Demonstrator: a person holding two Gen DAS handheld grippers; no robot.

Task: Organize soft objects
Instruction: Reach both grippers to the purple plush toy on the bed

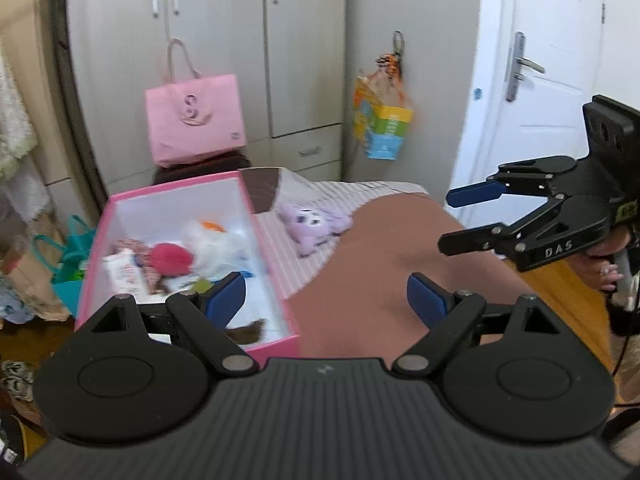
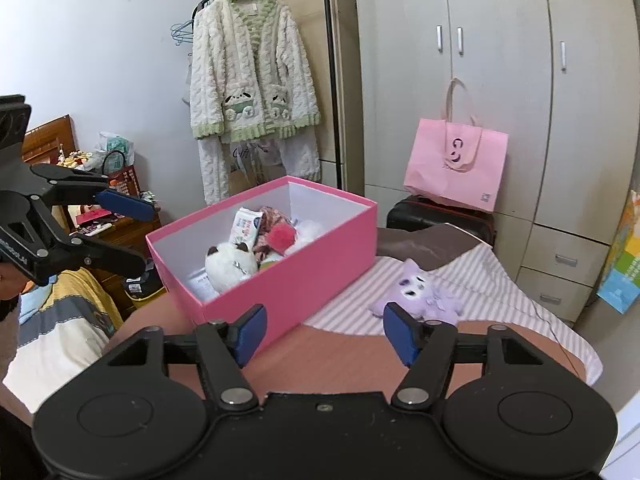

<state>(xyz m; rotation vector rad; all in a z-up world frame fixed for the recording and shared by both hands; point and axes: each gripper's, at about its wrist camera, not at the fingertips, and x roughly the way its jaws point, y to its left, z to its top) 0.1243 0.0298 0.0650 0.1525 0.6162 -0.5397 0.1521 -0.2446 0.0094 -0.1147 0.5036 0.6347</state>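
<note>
The left gripper point(image 1: 326, 300) hangs above the bed with its blue pads spread wide and nothing between them. The right gripper point(image 2: 324, 334) is also parted and empty, its jaws standing somewhat narrower; in the left wrist view it shows side-on at 3 o'clock, held by a hand point(image 1: 610, 270).

In the right wrist view a pink box point(image 2: 304, 264) sits on the bed at about 11 o'clock from that gripper, open at the top. Inside it lie a white plush with dark ears point(image 2: 230, 262), a red pompom point(image 2: 280, 236), a white packet with red print point(image 2: 246, 230) and a patterned cloth point(image 2: 272, 216), crowded together. A purple plush toy point(image 2: 420, 292) lies outside the box on the striped sheet point(image 2: 492, 288), at 1 o'clock from the right gripper, just beyond its right pad and well apart from the box. Brown bedding point(image 2: 340, 356) covers the near part of the bed.

Behind, at 1 o'clock, a pink tote bag point(image 2: 456, 164) leans on the wardrobe point(image 2: 500, 40). A fluffy cream cardigan point(image 2: 252, 72) hangs on a rail at 11 o'clock
</note>
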